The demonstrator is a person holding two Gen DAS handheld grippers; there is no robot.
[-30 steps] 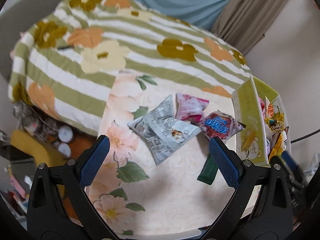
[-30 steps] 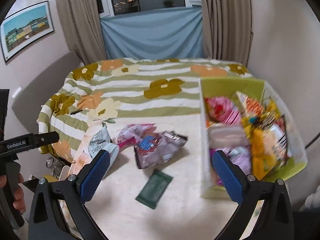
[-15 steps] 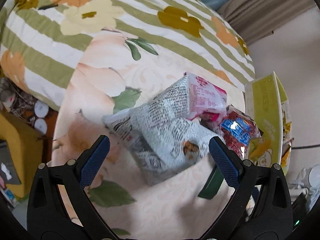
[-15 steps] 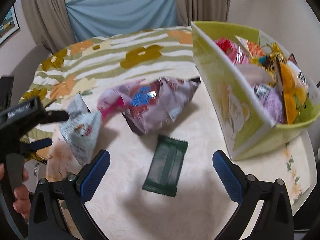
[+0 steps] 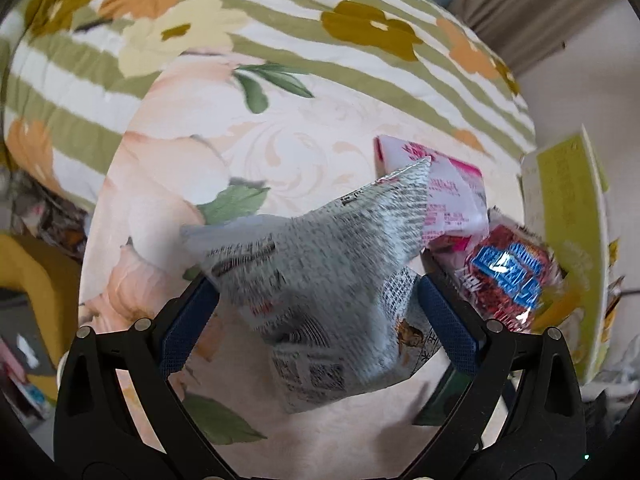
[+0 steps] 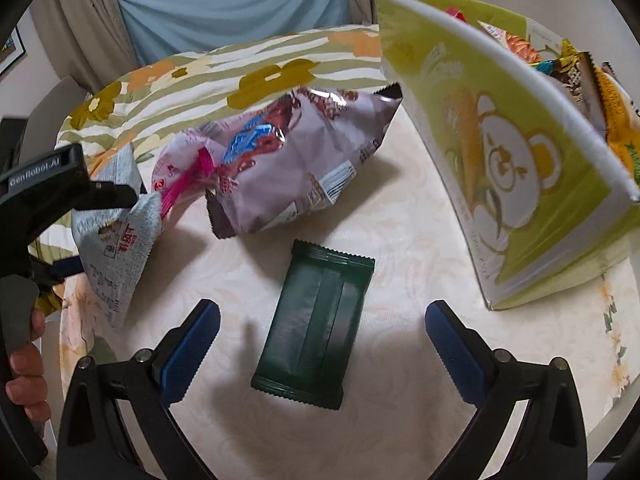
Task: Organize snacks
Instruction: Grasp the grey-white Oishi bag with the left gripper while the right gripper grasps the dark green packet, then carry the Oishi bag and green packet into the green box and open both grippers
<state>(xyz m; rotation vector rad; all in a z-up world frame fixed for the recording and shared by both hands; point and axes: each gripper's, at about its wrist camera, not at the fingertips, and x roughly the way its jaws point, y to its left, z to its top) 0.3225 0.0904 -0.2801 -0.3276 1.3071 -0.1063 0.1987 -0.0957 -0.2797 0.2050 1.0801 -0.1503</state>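
Since a second ago, both my grippers have dropped close to the table [image 6: 400,216]. My left gripper [image 5: 316,312] now has the grey printed snack bag [image 5: 320,280] between its spread blue pads; I cannot tell whether they touch it. My right gripper [image 6: 322,350] hovers with jaws wide apart over the dark green packet [image 6: 316,324], lying flat. Beyond it lie a mauve bag [image 6: 296,152] and a pink packet [image 5: 444,196], beside the green snack box [image 6: 500,152].
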